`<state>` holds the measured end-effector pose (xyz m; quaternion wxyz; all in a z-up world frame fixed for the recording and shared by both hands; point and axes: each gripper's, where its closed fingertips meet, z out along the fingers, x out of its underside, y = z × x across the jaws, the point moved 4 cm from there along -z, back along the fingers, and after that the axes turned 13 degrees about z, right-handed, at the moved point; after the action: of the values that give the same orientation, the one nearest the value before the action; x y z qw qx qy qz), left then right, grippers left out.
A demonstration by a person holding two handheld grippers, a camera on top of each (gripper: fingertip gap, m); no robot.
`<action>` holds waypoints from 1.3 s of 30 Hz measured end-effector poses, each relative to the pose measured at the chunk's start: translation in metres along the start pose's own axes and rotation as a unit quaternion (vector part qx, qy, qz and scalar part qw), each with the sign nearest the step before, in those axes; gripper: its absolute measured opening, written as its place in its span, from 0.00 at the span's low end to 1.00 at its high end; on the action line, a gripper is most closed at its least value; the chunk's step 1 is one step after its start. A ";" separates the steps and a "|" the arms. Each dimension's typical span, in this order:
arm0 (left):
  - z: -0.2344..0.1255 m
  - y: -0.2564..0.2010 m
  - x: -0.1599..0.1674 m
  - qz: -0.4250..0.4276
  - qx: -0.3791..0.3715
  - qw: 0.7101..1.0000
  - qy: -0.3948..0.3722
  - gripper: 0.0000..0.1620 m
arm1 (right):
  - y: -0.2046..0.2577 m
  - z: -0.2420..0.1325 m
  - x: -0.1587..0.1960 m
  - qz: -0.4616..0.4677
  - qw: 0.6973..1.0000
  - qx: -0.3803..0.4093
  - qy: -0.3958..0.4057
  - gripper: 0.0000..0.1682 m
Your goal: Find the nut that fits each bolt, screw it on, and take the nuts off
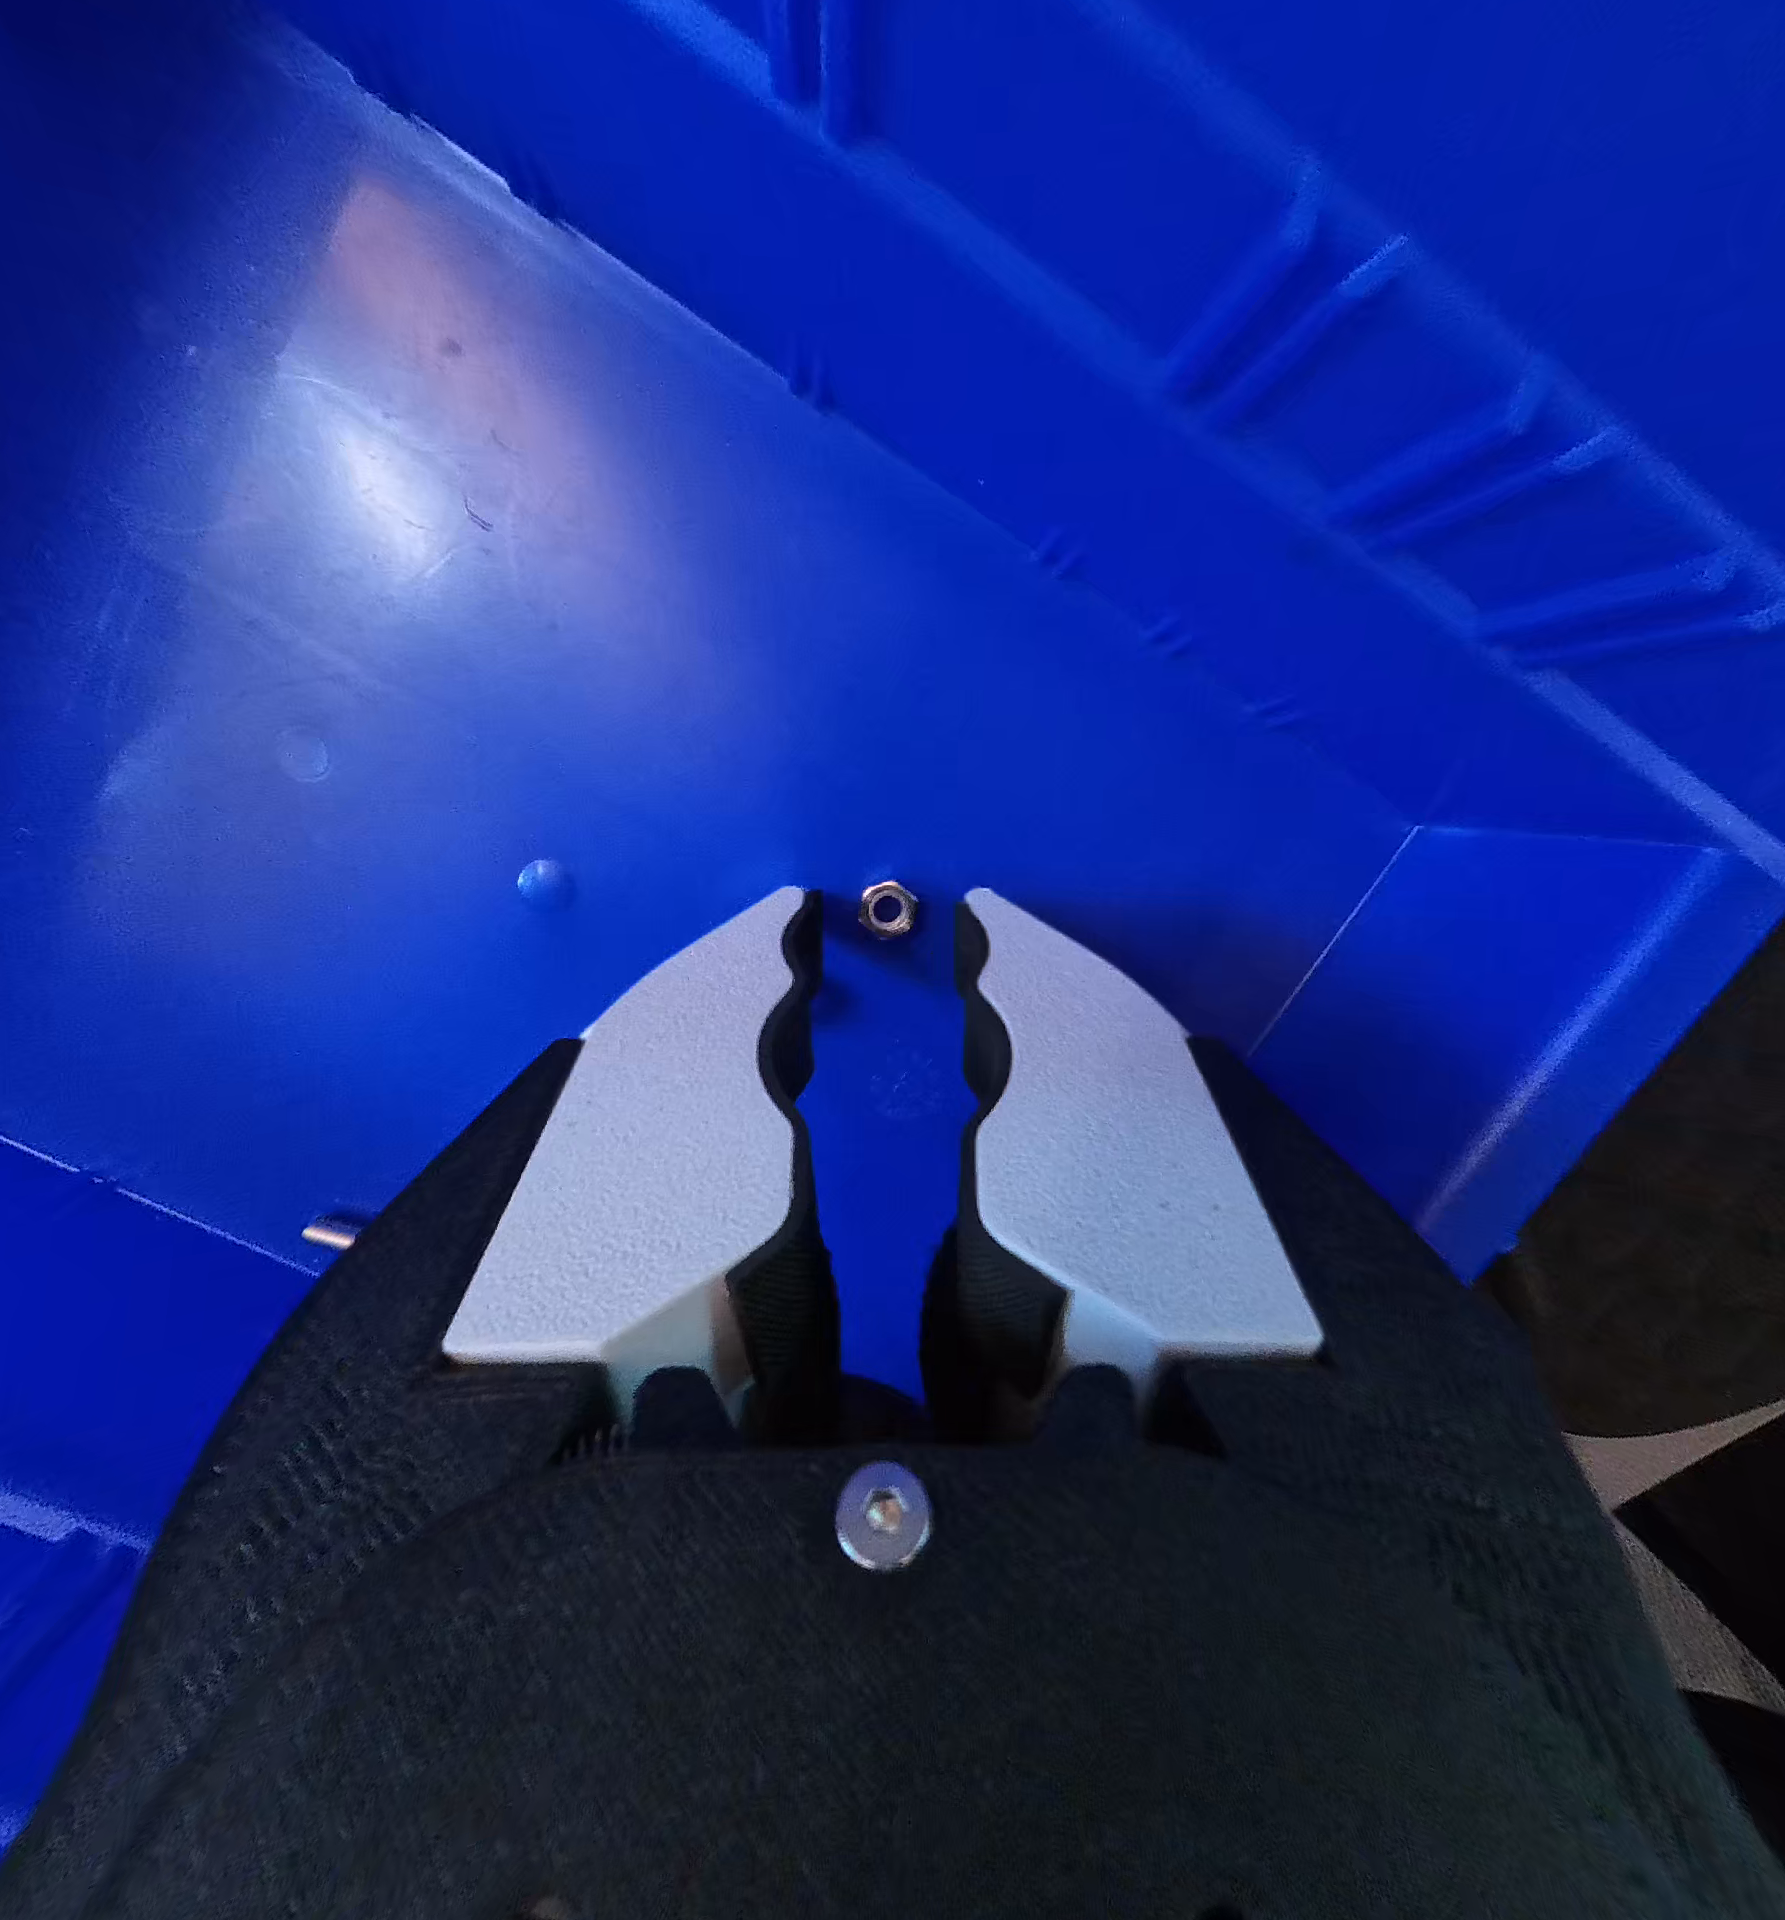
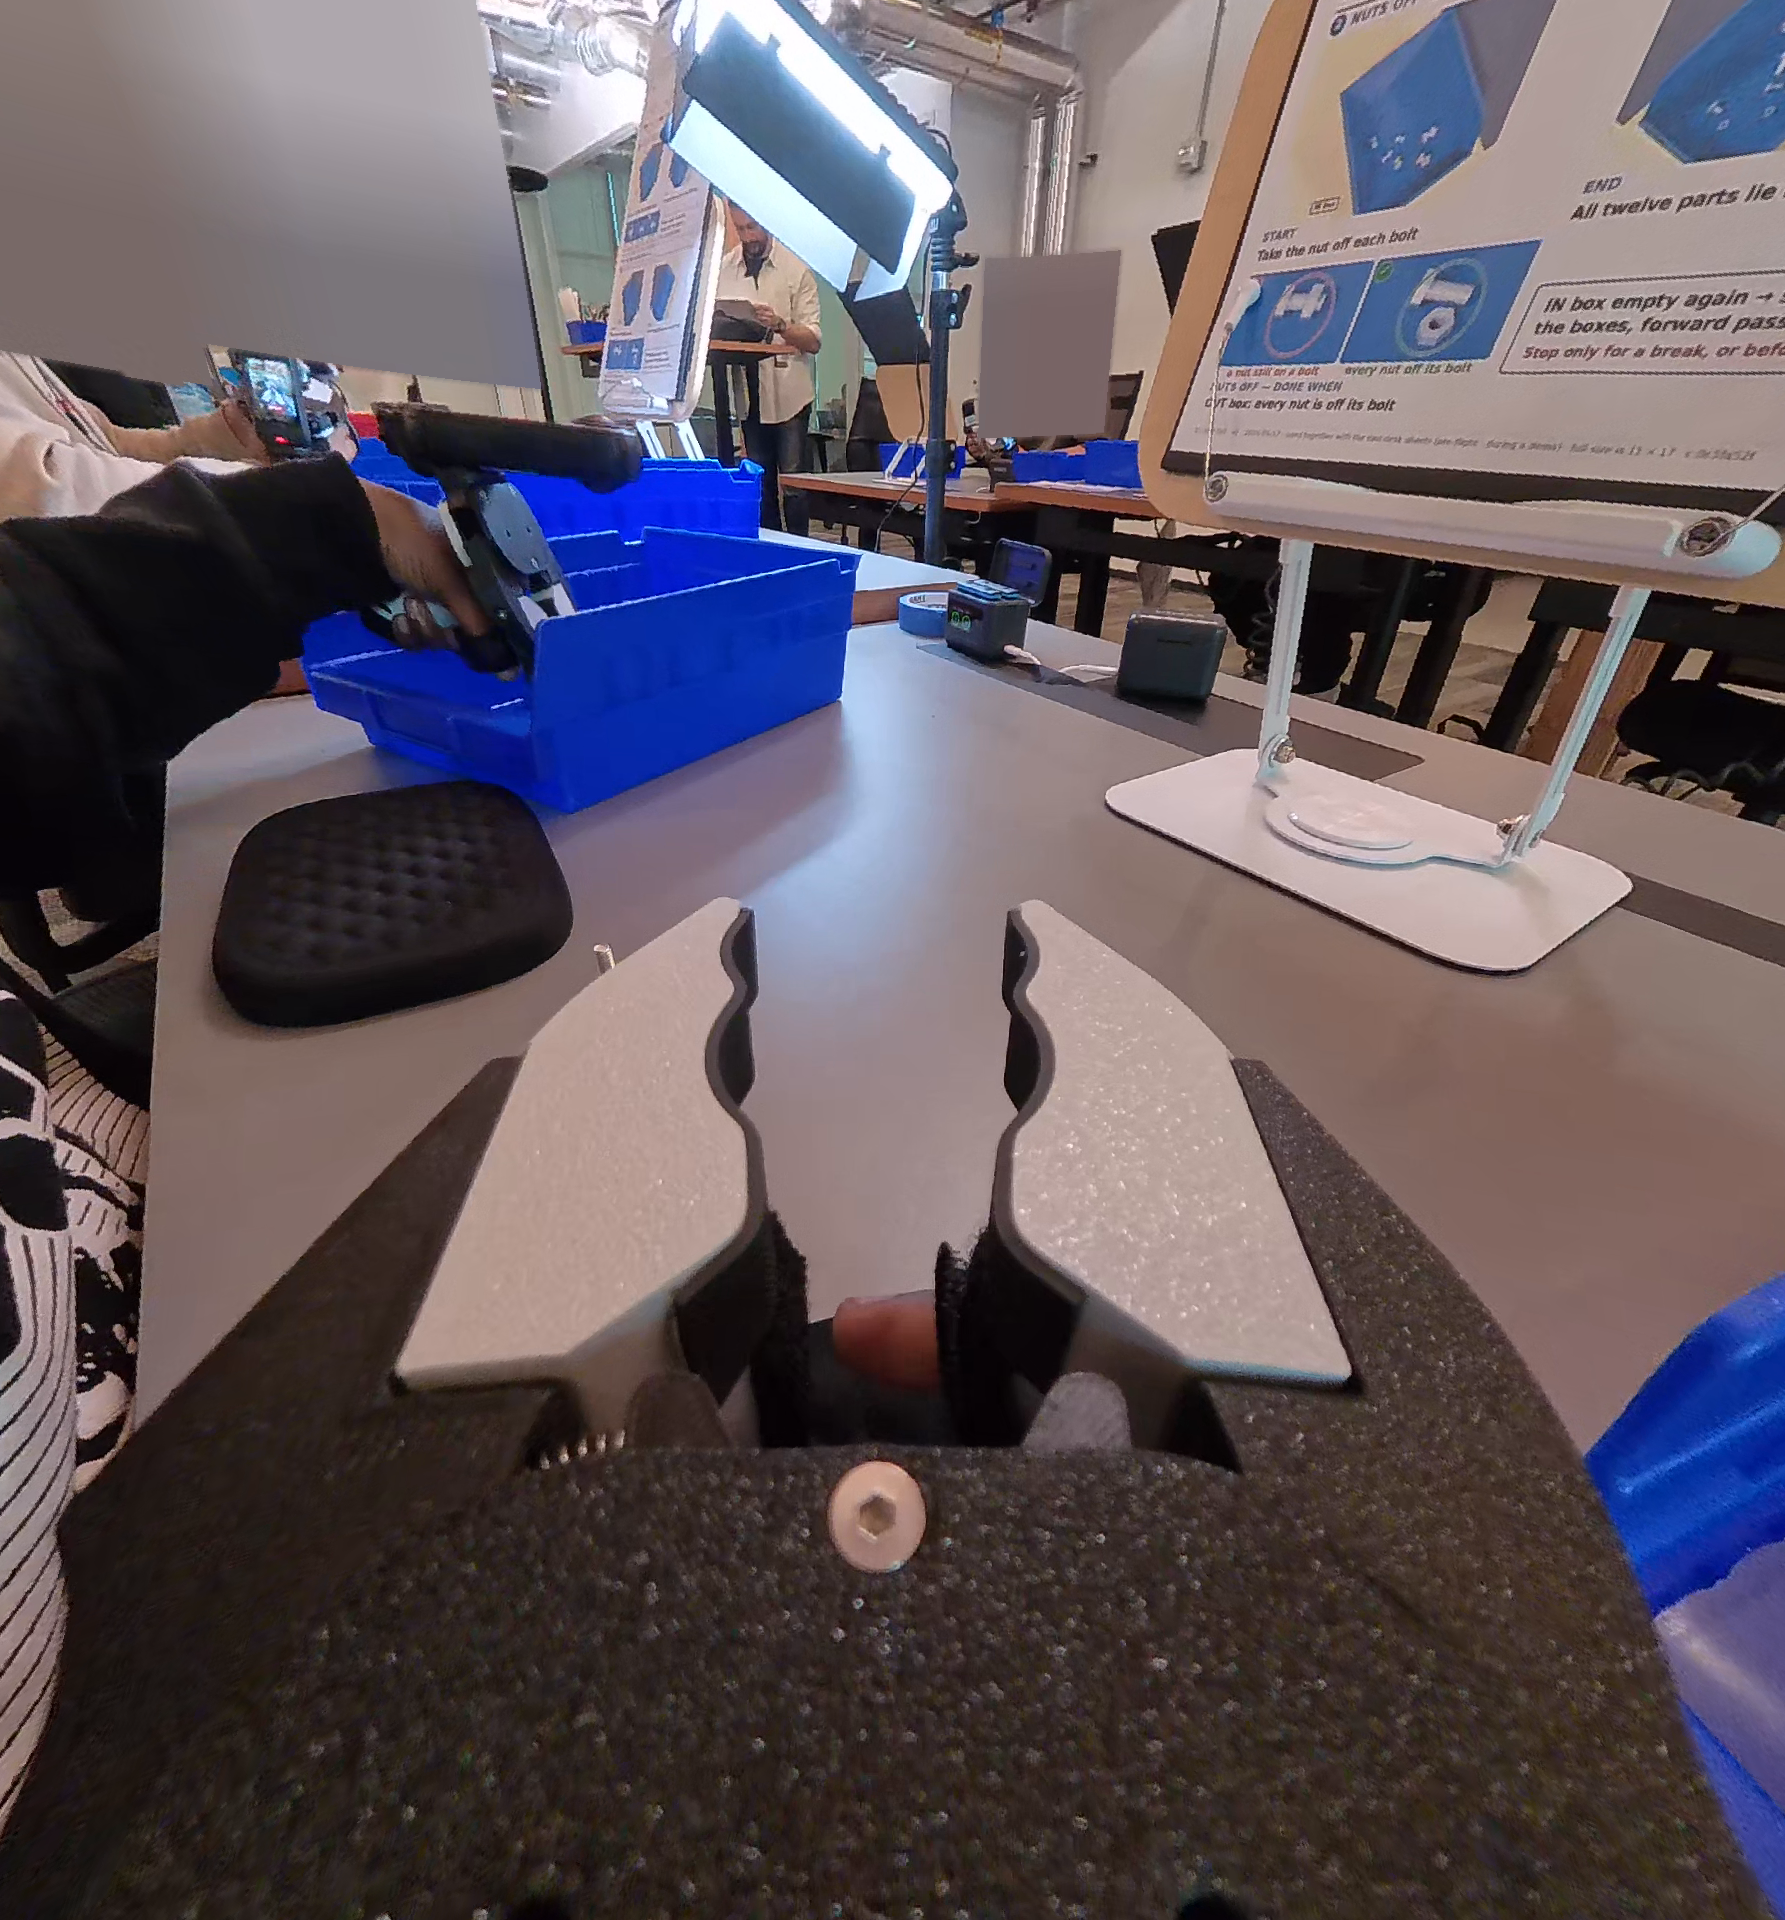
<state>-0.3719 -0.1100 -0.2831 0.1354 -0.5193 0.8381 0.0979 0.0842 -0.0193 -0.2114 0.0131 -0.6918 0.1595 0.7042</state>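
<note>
Two views show one grey surface, seen from a pair of hand-held tongs. The largest thing on it is a blue plastic bin, standing at the far left of the surface. Another blue bin shows at the lower right edge of the right wrist view. To the right of the first bin stands a white stand carrying an instruction board. In front of the blue plastic bin lies a black dimpled pad. A small metal pin stands upright just beside the pad's near right corner.

The left tongs reach down inside the bin, held by a hand in a black sleeve. Their tips are released, parted with a narrow gap. A small silver nut lies flat on the blue bin floor, right between the two tips; whether they touch it is unclear. A small metal piece peeks out at the left, partly hidden behind the tongs' body.

The right tongs hover over bare surface, released and spread wide, grasping nothing.
</note>
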 end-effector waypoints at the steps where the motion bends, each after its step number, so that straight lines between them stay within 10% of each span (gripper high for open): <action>1: 0.000 0.001 0.000 -0.001 -0.004 1.000 -0.002 0.14 | 0.000 0.000 0.000 0.000 1.000 0.000 0.000 0.27; 16: -0.019 0.003 -0.003 0.004 -0.069 0.997 -0.028 0.07 | 0.000 0.000 0.001 -0.002 1.000 0.002 0.002 0.27; 26: -0.123 -0.122 -0.101 0.203 -0.075 0.945 -0.246 0.06 | 0.000 0.002 0.003 -0.006 1.000 0.005 0.007 0.27; 39: -0.003 -0.269 -0.170 0.391 0.104 0.901 -0.158 0.06 | 0.001 0.001 0.003 -0.015 1.000 0.004 0.003 0.27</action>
<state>-0.0588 -0.0860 -0.2307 0.2699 -0.1111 0.9467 0.1361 0.0826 -0.0211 -0.2143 0.0256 -0.6965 0.1516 0.7009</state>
